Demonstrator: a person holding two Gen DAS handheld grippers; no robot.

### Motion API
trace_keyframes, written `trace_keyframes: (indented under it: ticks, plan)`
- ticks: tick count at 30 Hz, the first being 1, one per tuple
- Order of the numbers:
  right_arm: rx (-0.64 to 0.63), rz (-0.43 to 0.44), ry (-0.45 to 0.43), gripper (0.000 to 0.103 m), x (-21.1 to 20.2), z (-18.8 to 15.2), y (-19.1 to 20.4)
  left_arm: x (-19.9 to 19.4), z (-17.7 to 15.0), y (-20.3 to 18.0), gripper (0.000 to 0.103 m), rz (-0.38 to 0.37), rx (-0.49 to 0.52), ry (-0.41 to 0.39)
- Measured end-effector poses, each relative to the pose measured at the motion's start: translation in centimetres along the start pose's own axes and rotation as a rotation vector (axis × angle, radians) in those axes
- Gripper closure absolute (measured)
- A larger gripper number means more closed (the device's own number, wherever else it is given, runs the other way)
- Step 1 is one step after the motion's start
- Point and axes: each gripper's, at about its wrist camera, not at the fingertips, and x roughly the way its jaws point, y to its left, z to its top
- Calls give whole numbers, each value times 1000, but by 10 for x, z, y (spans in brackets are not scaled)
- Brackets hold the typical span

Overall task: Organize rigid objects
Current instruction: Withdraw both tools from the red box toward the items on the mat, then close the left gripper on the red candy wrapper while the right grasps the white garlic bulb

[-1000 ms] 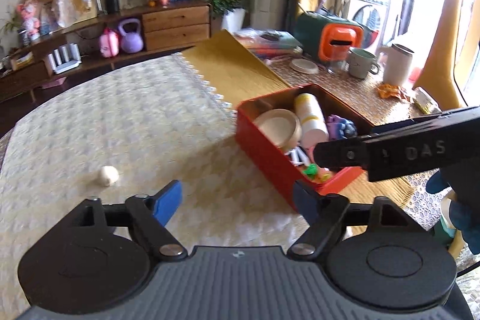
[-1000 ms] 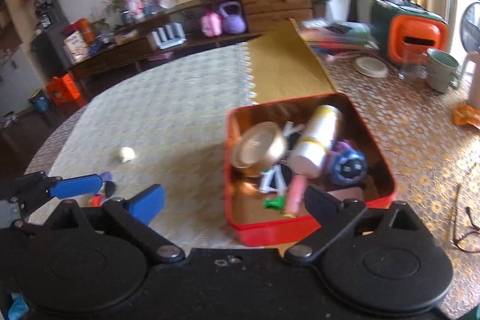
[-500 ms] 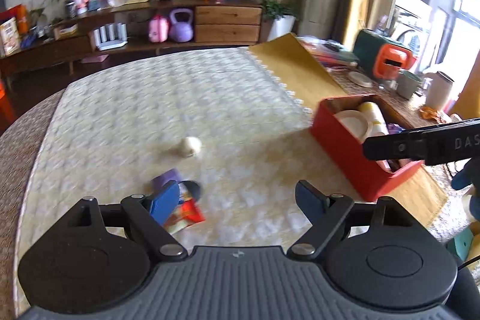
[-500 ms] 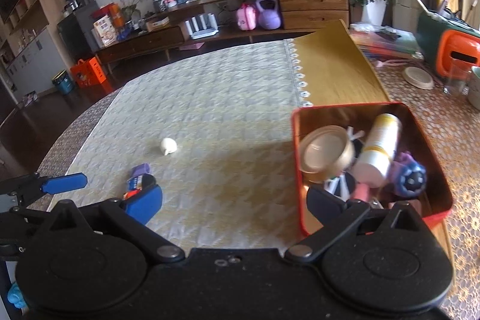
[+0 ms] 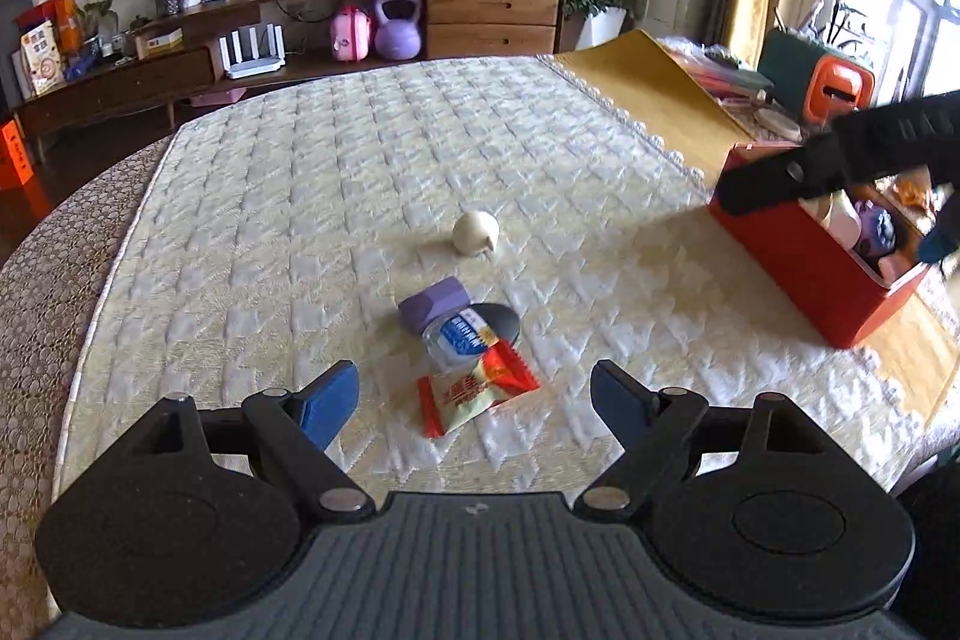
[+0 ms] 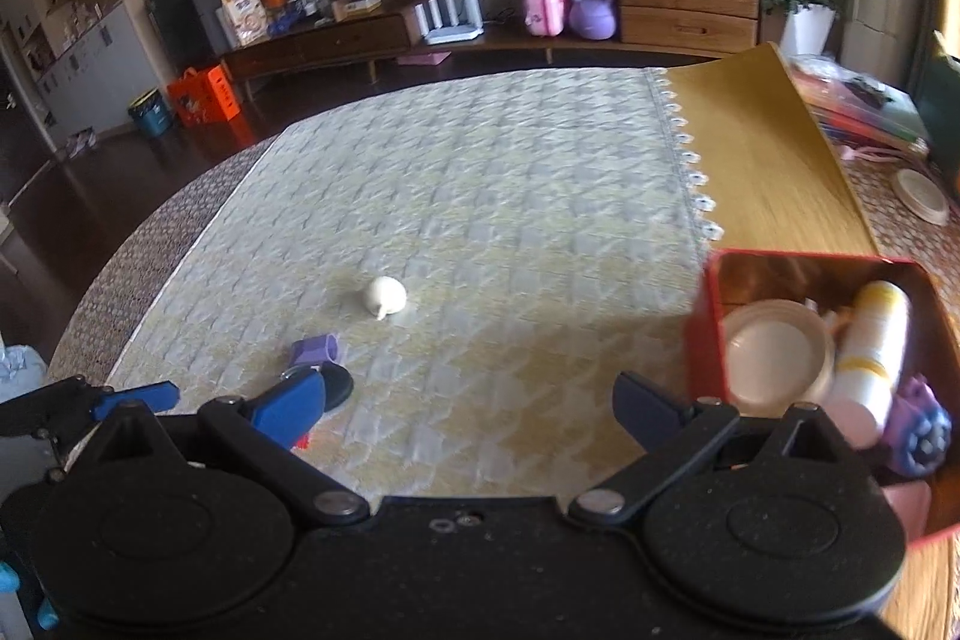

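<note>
Left wrist view showed our left gripper (image 5: 474, 397) with jaws wide and empty above a small cluster left on the quilted cream tablecloth (image 5: 300, 196): a crinkly red snack packet (image 5: 474, 394), a clear blue-labelled packet (image 5: 459, 337), a matte purple block (image 5: 433, 310), a flat black disc (image 5: 501, 319) and, just beyond, a smooth off-white rounded lump (image 5: 475, 232). The glossy red rectangular tin box (image 6: 702, 334) at the table's right already held a cream round lid (image 6: 774, 355), a white-and-yellow cylindrical bottle (image 6: 870, 340) and a knobbly purple toy (image 6: 921, 433), so we judged the sorting partly done. Our right gripper (image 6: 468, 409) hovered near that box, jaws likewise wide, holding nothing.

Both tongs have swung left from the red box (image 5: 822, 274) toward the snack packet (image 5: 474, 394).
</note>
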Motion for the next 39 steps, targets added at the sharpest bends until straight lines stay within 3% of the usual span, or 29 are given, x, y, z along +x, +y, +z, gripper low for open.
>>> trace_keyframes:
  ticks: [9,17,23,28,39]
  plan:
    - [-45,6,43,1,36,18,21,27,-8,24,19,18,-28,29]
    - [-75,19,84,9,71,31,39,38,-11,31,19,-54,24,8]
    - [-89,4,110,18,98,40,48,48,-13,24,36,-92,123,9]
    - [-103,-10,119,29,118,44,55,55,-15,25,39,-113,140,11]
    - [-126,-20,153,53,147,43,67,51,-22,12,67,-141,219,-24]
